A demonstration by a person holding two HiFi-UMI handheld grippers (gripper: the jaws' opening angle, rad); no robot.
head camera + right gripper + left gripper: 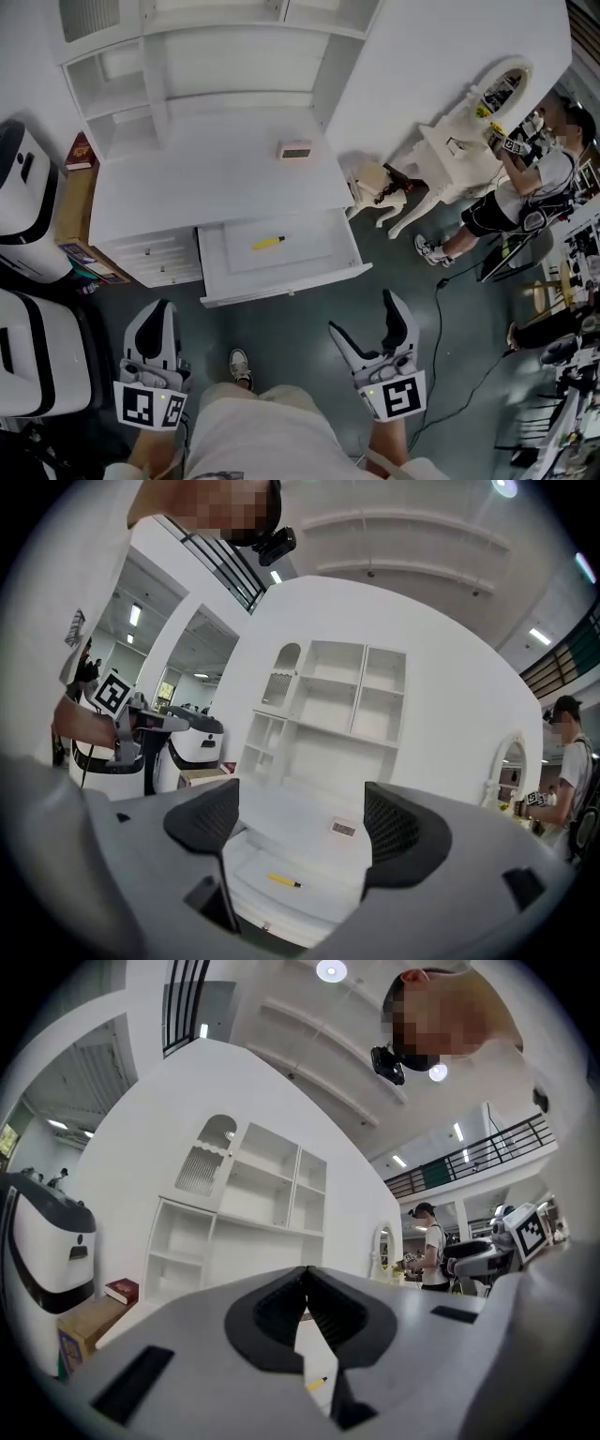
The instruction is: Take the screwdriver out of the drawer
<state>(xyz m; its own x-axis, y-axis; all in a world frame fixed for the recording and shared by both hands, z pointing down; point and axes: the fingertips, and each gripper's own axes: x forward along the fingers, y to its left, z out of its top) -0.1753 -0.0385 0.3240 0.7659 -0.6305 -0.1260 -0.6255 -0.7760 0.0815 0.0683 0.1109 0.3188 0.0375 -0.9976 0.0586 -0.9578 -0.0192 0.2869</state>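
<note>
Below, we see the white desk (216, 173) with its drawer (281, 286) standing open. We hold both grippers near its front: the left gripper (161, 314) has its jaws pressed together on nothing, the right gripper (366, 314) has them spread and empty. The yellow screwdriver (268, 243) lies inside the drawer.

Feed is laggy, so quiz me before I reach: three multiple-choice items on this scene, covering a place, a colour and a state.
1. Where is the screwdriver? A on the desk top; B in the open drawer; C on the floor.
2. Its colour? A red; B yellow; C blue.
3. The right tool is: A shut on the screwdriver; B shut, empty; C open, empty.

Answers: B, it lies inside the pulled-out drawer; B, its body is yellow; C, the jaws stand apart with nothing between them.
</note>
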